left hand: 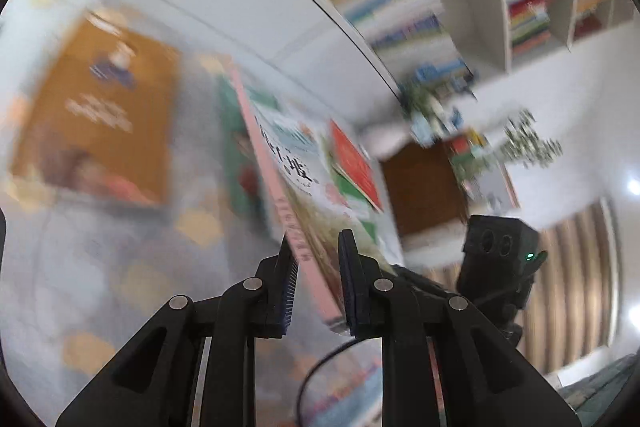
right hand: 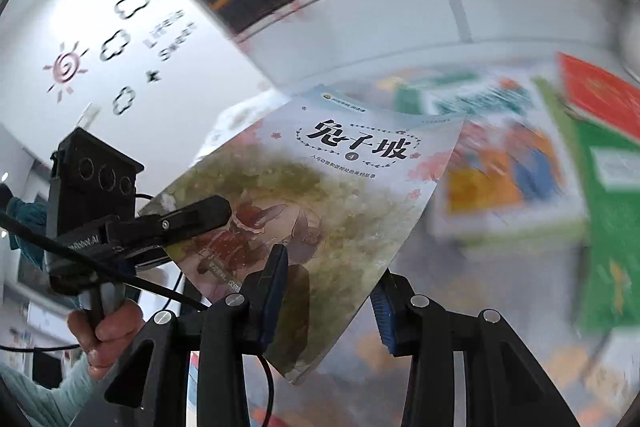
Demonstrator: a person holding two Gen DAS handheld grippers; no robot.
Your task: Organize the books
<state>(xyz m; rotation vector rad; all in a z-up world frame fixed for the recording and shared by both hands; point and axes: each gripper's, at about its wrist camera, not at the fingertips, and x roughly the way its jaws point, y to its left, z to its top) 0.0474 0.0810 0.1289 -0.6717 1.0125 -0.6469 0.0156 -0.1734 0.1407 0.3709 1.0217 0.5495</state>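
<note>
Left gripper [left hand: 316, 247] was clamped on the spine edge of my book [right hand: 320, 203], a thin, light, floppy paperback held ahead of the right gripper [right hand: 332, 267], whose jaws stood apart around its lower corner, likely the better grip.

**Gripper state, both hands**

Left gripper [left hand: 316, 279]: fingers [left hand: 289, 287] closed to a narrow gap, clamping a thin book edge. Right gripper [right hand: 332, 295]: fingers [right hand: 276, 291] spread wide, one on either side of the same cover, contact unclear. Left hand [right hand: 106, 327] wrapped round its handle, pale sleeve at the wrist.
</note>
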